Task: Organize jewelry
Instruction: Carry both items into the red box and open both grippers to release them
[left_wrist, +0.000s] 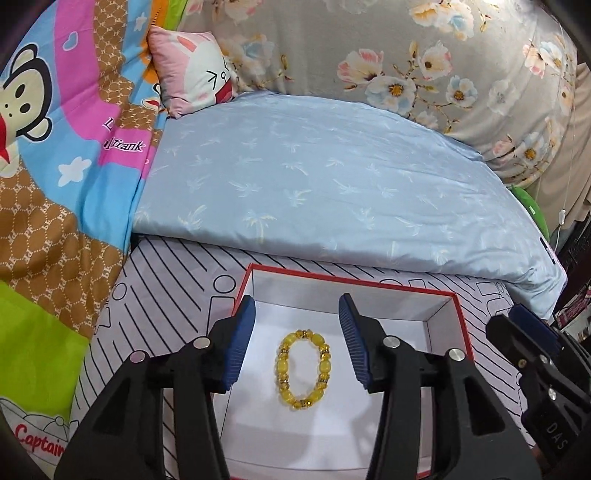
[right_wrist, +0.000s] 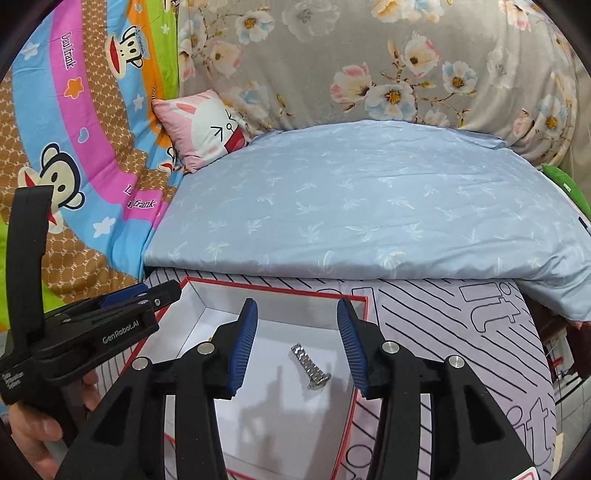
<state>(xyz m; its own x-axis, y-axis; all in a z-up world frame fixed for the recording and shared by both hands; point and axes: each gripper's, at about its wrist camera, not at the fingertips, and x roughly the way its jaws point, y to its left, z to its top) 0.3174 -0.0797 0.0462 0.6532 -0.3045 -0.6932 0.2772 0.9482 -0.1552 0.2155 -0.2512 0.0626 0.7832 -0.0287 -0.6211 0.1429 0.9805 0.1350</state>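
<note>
Left wrist view: your left gripper (left_wrist: 297, 325) stands released, fingers apart above the box (left_wrist: 448, 295); the bracelet (left_wrist: 303, 369) lies flat on the box floor, clear of both pads.

Right wrist view: your right gripper (right_wrist: 297, 328) is likewise released; the watch band (right_wrist: 309, 366) lies on the box floor between the fingers, untouched.

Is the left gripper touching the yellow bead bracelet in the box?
Apart. In the left wrist view the left gripper has open jaws, and the yellow bead bracelet lies between them on the box floor, white showing either side.
</note>
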